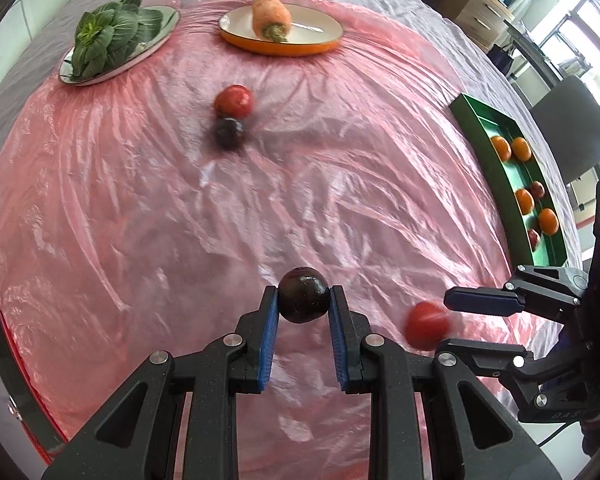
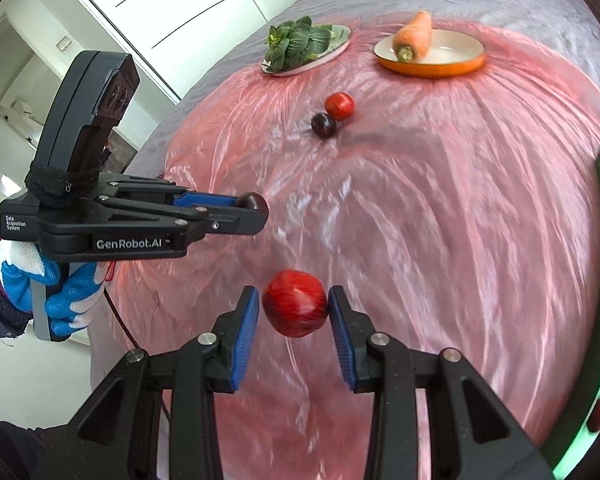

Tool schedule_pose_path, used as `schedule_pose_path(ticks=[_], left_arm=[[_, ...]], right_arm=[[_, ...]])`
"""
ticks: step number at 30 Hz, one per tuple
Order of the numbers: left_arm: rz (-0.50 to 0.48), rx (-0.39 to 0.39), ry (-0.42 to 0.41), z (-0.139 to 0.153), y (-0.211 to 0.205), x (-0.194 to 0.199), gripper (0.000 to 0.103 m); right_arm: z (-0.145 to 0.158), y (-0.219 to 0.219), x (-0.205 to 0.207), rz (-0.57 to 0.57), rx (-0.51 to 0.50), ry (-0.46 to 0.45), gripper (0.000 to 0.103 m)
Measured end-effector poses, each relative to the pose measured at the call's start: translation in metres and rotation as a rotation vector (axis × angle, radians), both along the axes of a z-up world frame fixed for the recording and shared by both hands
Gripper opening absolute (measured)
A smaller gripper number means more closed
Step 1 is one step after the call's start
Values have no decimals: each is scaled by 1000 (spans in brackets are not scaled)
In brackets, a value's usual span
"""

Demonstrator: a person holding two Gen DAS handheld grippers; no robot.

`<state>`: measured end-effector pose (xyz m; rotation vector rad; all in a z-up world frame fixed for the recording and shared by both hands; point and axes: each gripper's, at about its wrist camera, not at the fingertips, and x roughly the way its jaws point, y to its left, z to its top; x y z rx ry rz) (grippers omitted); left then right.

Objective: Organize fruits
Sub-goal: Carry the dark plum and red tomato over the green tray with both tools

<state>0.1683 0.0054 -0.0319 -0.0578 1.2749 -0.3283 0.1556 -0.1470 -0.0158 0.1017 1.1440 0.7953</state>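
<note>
While your left hand-held gripper [image 1: 304, 300] pinches a dark plum [image 1: 303, 294] between its blue pads, your right hand-held gripper [image 2: 293, 309] clamps a red apple [image 2: 295, 303], both held above the pink sheet [image 1: 140, 208] on the bench. Beyond them, another red fruit [image 1: 234, 100] and another dark fruit [image 1: 229, 132] lie touching. At the right edge sits the green tray [image 1: 496, 156] holding oranges [image 1: 501, 148].
</note>
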Motion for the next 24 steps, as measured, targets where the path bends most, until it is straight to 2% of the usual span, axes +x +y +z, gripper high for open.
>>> schedule_pose_path(ticks=[9, 15, 19, 24], left_arm=[[-77, -20, 17, 8, -54, -16, 21], [-106, -28, 24, 12, -82, -20, 21], [-96, -10, 20, 12, -80, -19, 21], [-66, 8, 3, 17, -60, -18, 21]], right_arm=[[1, -64, -43, -79, -4, 60, 52], [2, -100, -58, -138, 11, 78, 52], [5, -96, -59, -117, 32, 53, 52], [-1, -57, -53, -52, 63, 41, 52]])
